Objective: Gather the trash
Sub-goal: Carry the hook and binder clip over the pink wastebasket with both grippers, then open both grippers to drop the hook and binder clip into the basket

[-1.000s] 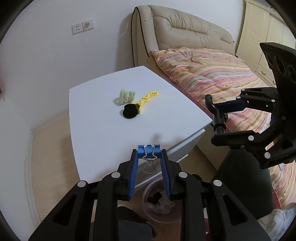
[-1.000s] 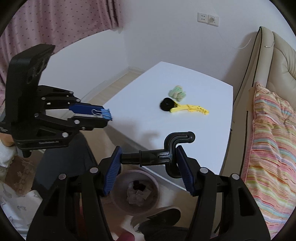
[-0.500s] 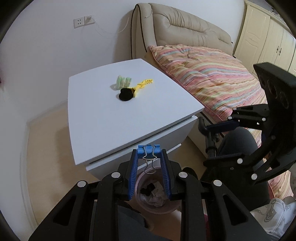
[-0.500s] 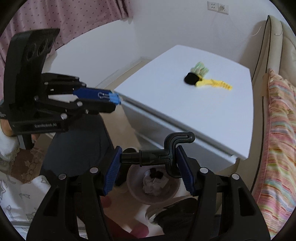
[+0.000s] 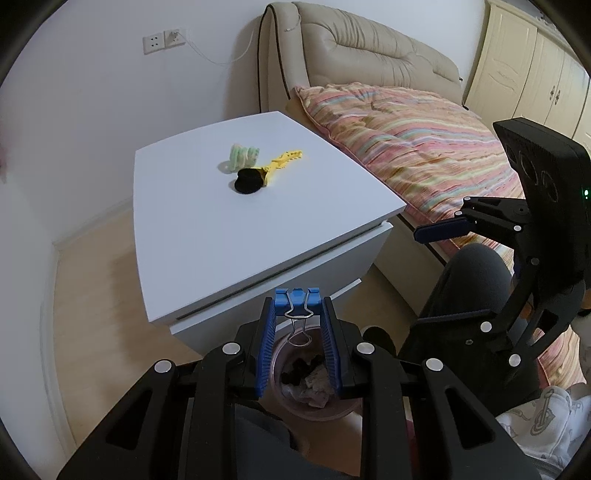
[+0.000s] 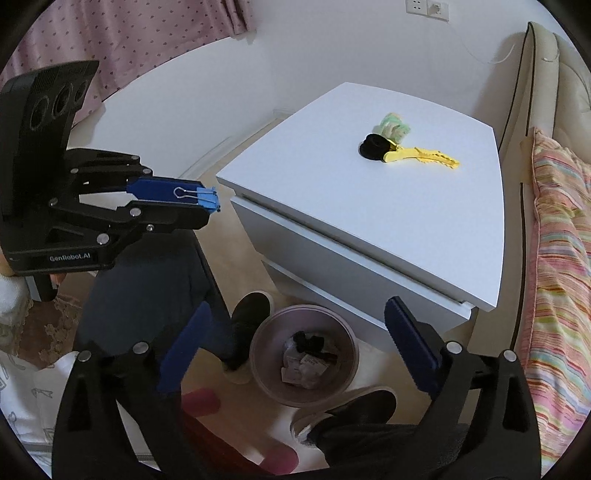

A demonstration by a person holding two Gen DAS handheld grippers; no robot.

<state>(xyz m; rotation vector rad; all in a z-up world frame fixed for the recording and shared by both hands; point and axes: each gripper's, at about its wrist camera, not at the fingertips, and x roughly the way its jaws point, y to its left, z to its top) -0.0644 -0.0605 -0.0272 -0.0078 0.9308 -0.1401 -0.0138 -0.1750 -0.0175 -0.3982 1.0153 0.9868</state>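
My left gripper (image 5: 297,308) is shut on a blue binder clip (image 5: 297,300) and hangs over the pinkish trash bin (image 5: 332,415); the right wrist view shows the left gripper (image 6: 212,203) and the clip (image 6: 207,197) from the side. My right gripper (image 6: 295,314) is above the bin (image 6: 258,354), its jaws opening wide with nothing between them. Crumpled paper and black pieces (image 6: 308,341) lie inside the bin. On the white cabinet (image 5: 221,240) rest a green hair tie (image 5: 242,157), a black round item (image 5: 249,181) and a yellow clip (image 5: 284,162).
The bin stands on the floor against the cabinet's (image 6: 406,221) front. A person's dark shoes (image 6: 247,314) and leg (image 5: 469,280) flank it. A bed with a striped quilt (image 5: 424,147) runs along the right. A pink curtain (image 6: 110,33) hangs at the back left.
The right gripper's jaws have spread wide and the black hook they held is gone from between them. Both grippers have sunk toward the bin. The left still grips the clip.
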